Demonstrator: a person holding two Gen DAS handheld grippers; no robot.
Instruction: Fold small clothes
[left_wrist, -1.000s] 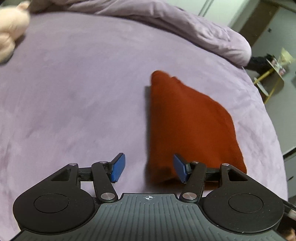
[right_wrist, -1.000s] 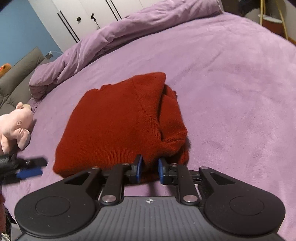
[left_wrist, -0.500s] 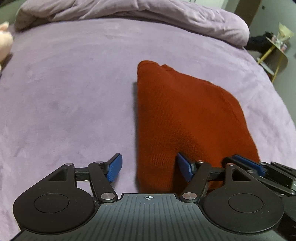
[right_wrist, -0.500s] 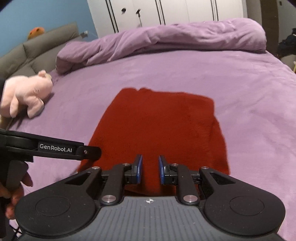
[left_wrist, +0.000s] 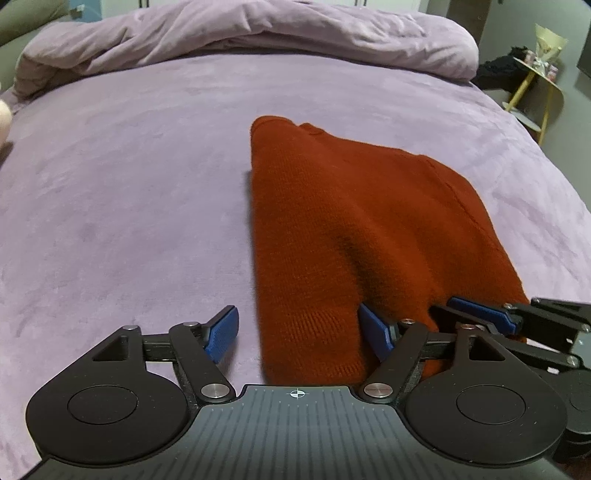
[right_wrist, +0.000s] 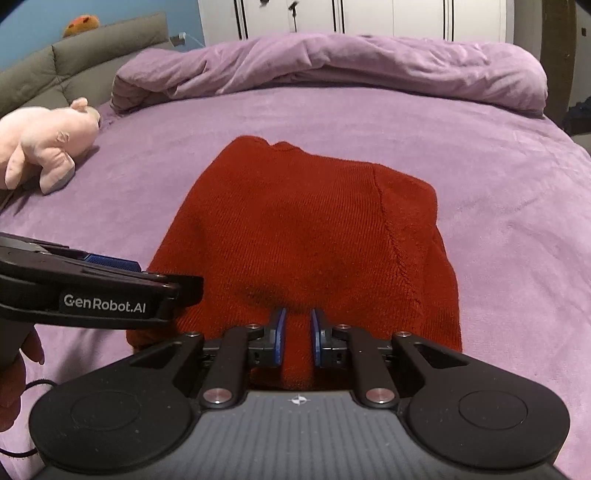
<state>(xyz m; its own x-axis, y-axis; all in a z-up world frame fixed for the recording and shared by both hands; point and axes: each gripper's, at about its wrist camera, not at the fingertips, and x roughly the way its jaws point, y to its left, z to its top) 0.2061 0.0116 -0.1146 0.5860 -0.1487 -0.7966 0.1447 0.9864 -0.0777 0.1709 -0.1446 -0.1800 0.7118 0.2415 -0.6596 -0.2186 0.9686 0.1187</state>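
A folded rust-red knit sweater (left_wrist: 354, 229) lies on the purple bed; it also shows in the right wrist view (right_wrist: 306, 229). My left gripper (left_wrist: 301, 334) is open, its jaws straddling the sweater's near left corner. My right gripper (right_wrist: 297, 341) is shut on a fold of the sweater's near edge. The right gripper also shows at the lower right of the left wrist view (left_wrist: 491, 317). The left gripper's arm (right_wrist: 96, 291) crosses the left of the right wrist view.
A bunched purple duvet (right_wrist: 332, 66) lies along the far side of the bed. A pink plush pig (right_wrist: 44, 142) sits at the far left. A small yellow-legged side table (left_wrist: 535, 85) stands off the bed's right edge.
Both grippers have swung round to face the sweater's near edge side by side. The sweater now lies flatter. The right gripper stays shut on its edge; the left stays open.
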